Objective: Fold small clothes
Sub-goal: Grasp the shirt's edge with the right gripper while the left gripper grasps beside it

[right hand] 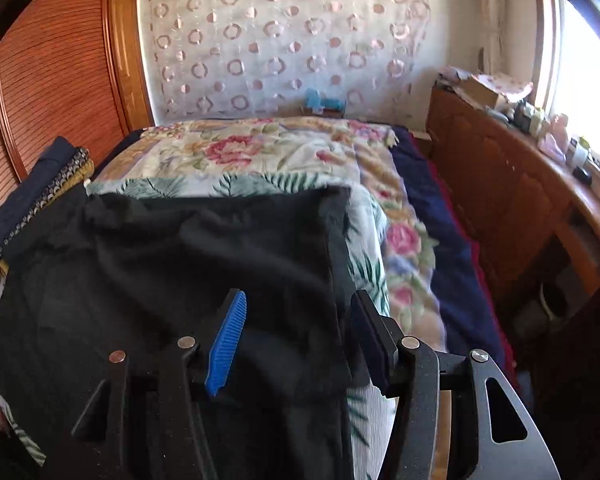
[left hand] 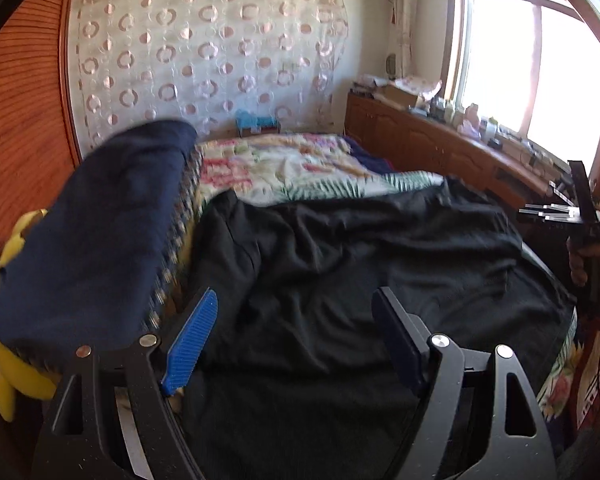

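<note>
A: Surroundings?
B: Folded stack point(left hand: 100, 224) at 9 o'clock of the black garment point(left hand: 360, 280), which lies on the floral bedspread point(right hand: 260, 152); wooden dresser point(right hand: 512, 200) at 3 o'clock.
A: Grippers?
B: Left gripper point(left hand: 296, 332) and right gripper point(right hand: 300, 332): jaws apart over the garment, gripping nothing.

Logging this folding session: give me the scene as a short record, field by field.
surface: bed with flowered cover
garment: black garment spread on the bed, creased
stack: folded clothes at the garment's left, dark blue piece on top
left gripper: open above the garment, nothing held
right gripper: open over the garment's right edge, nothing held
room: wooden cabinet under a bright window, spotted curtain on the far wall
</note>
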Tool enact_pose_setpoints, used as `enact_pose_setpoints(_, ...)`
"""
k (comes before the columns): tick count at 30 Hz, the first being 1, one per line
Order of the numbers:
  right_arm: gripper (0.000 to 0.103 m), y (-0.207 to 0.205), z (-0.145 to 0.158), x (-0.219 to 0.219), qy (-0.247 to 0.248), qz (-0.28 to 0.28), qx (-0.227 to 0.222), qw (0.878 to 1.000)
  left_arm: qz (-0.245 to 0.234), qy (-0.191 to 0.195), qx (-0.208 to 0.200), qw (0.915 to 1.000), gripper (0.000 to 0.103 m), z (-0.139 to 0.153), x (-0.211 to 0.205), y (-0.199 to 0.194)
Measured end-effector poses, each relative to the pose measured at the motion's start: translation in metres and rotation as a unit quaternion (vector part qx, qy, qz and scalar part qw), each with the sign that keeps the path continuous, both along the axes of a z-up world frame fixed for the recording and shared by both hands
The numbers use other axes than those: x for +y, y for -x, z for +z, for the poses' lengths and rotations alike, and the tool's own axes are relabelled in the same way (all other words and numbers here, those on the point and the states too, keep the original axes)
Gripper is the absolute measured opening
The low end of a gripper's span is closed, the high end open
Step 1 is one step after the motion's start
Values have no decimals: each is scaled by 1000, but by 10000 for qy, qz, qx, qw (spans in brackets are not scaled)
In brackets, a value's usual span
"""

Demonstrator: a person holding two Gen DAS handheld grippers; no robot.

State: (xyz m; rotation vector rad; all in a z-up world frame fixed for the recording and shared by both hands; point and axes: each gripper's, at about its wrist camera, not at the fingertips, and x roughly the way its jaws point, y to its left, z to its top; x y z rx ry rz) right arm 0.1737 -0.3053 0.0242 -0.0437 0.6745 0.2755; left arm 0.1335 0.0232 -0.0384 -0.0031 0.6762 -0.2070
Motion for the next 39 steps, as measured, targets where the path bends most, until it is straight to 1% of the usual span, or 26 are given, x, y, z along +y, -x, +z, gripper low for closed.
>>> enact_pose_setpoints(1,56,2,-1,0,-22,-33,71,10000,-56,-40,135,9999,80,-10,-5,1)
enact_pose_setpoints(4,56,5,-7,-21,-68,-302,324,9990,-132,-76,459,9988,80,-31,-11,3)
enact_pose_setpoints(6,56,-3,-11,-30,-257,-380,588,9972,-132,-47,661,9977,80,-42,-13,0)
enact_pose_setpoints(7,56,-4,-12,-33,-339,-389,734,9960,-138,-23,853,9963,80,-50,-15,-2)
enact_pose_setpoints(8,56,-4,-12,-37,-399,-377,812,9952,-168,-34,949,9953,80,-54,-17,-3)
enact_pose_setpoints(11,56,-3,-9,-45,-502,-434,941,9934,-249,-128,1081,9938,80,-62,-24,-4)
enact_pose_setpoints(15,56,-12,0,-44,-585,-494,994,9921,-215,-305,1092,9933,80,-63,-30,-5)
enact_pose_setpoints(16,54,-14,2,-43,-586,-454,911,9931,-227,-444,1098,9927,82,-64,-34,-4)
enact_pose_setpoints(17,46,-15,2,-43,-604,-438,911,9930,-261,-582,1107,9918,85,-66,-39,-4)
enact_pose_setpoints(18,26,-16,6,-43,-615,-392,898,9933,-260,-611,1109,9916,87,-66,-41,-4)
enact_pose_setpoints(19,15,-26,3,-33,-588,-372,860,9939,-231,-585,1129,9916,88,-66,-41,-4)
enact_pose_setpoints(20,12,-24,7,-31,-576,-341,776,9947,-205,-587,1140,9915,90,-67,-40,-4)
enact_pose_setpoints(21,10,-21,8,-26,-611,-263,677,9955,-198,-575,1147,9915,91,-67,-40,-5)
enact_pose_setpoints(24,10,-9,11,-19,-624,-199,479,9967,-194,-581,1147,9915,91,-66,-40,-4)
enact_pose_setpoints(27,10,-3,7,-16,-465,-253,470,9975,-193,-583,1151,9915,91,-68,-40,-9)
enact_pose_setpoints(31,10,-7,-4,-11,-248,-444,507,9974,-226,-594,1156,9913,91,-67,-40,-9)
enact_pose_setpoints(33,9,-6,-11,-12,-234,-468,442,9977,-236,-520,1086,9924,82,-63,-36,-3)
enact_pose_setpoints(34,9,-5,-12,-9,-166,-463,391,9980,-230,-354,1000,9941,80,-58,-30,3)
enact_pose_setpoints(36,9,-4,-15,-7,-77,-473,368,9982,-191,-101,868,9960,72,-47,-19,12)
enact_pose_setpoints(37,9,-4,-16,-5,-48,-471,366,9982,-79,-7,701,9975,69,-37,-12,19)
enact_pose_setpoints(38,9,-2,-14,-5,-33,-470,368,9982,31,18,560,9984,63,-30,-7,25)
enact_pose_setpoints(39,9,0,-14,-6,-17,-476,366,9982,106,20,479,9988,54,-25,-3,28)
